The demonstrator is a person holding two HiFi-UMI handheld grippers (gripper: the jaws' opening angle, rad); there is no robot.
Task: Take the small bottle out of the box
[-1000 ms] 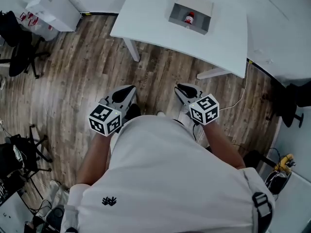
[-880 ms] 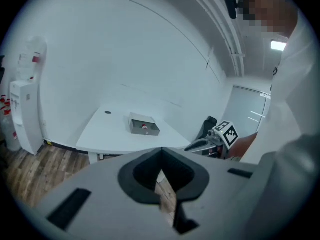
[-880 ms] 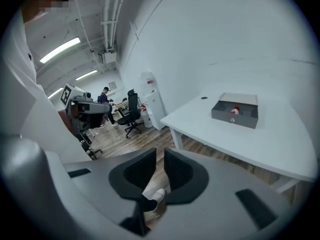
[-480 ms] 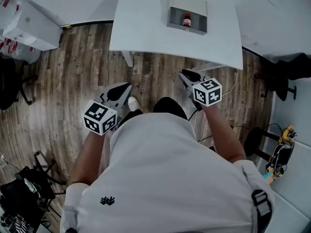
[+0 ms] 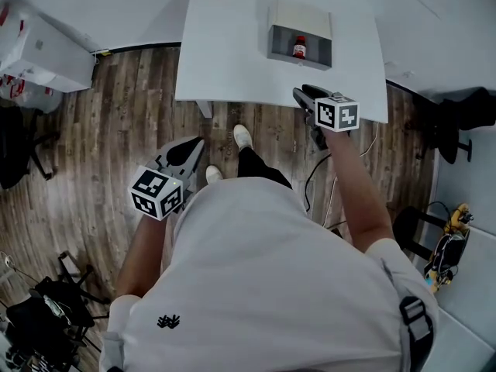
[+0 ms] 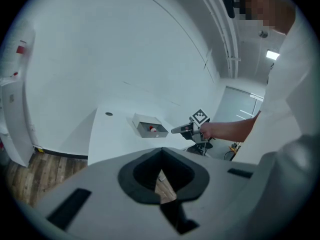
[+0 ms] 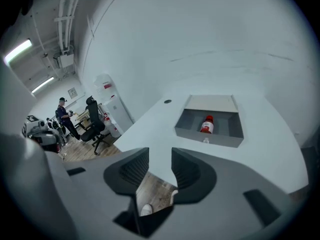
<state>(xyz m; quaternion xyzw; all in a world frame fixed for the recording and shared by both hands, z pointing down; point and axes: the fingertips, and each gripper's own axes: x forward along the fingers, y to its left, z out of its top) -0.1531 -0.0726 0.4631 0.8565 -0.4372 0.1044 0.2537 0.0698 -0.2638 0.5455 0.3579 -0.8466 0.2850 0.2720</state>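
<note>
A small bottle (image 5: pixel 299 47) with a red cap stands in an open grey box (image 5: pixel 277 45) on the white table (image 5: pixel 225 60); the right gripper view shows the same bottle (image 7: pixel 206 124) and box (image 7: pixel 190 125). My right gripper (image 5: pixel 301 92) reaches over the table's near edge, short of the box. Its jaws (image 7: pixel 160 159) are opening, with nothing between them. My left gripper (image 5: pixel 195 142) hangs low over the wooden floor, left of the person's legs, with its jaws (image 6: pixel 161 153) shut and empty. From the left gripper view the box (image 6: pixel 145 125) and the right gripper (image 6: pixel 186 129) are far ahead.
A white cabinet (image 5: pixel 39 49) stands at the far left, with a black chair (image 5: pixel 15 149) below it and another chair (image 5: pixel 465 122) at the right. A cable (image 5: pixel 329 184) trails on the floor under the table's right end. A person (image 7: pixel 64 115) stands far off.
The person has stepped closer to the table. The right gripper has gone forward to the table's near edge and its jaws have parted. The left gripper stays low.
</note>
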